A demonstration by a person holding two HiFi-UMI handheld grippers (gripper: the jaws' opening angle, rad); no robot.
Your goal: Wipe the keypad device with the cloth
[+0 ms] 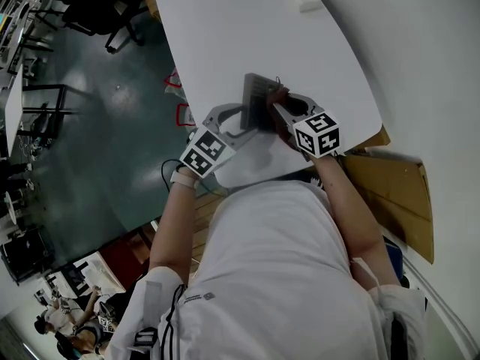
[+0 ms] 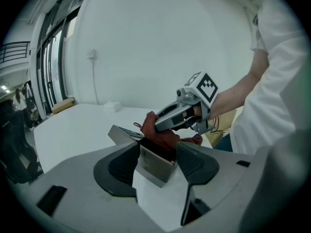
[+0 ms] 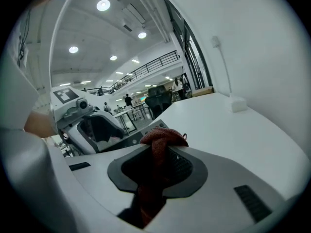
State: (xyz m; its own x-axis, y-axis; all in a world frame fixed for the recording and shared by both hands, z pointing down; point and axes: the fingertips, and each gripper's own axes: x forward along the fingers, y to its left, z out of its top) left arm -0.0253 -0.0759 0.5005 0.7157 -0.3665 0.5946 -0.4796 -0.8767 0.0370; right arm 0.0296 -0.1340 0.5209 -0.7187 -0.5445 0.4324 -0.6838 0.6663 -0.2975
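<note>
The grey keypad device (image 1: 257,97) is tilted above the near edge of the white table (image 1: 247,28). My left gripper (image 1: 250,120) is shut on its near end; in the left gripper view the device (image 2: 154,165) sits clamped between both pads, keys facing up and away. My right gripper (image 1: 282,109) is shut on a red cloth (image 3: 158,139) that bunches out past its jaws. In the left gripper view the right gripper (image 2: 163,125) presses the cloth (image 2: 167,139) onto the device's upper face. From the right gripper view the device (image 3: 142,133) shows just behind the cloth.
A small white box (image 1: 307,3) lies far back on the table, near the wall. Brown cardboard (image 1: 397,193) leans at the right beside my body. Left of the table is dark floor with an office chair (image 1: 105,10) and a red frame (image 1: 180,115).
</note>
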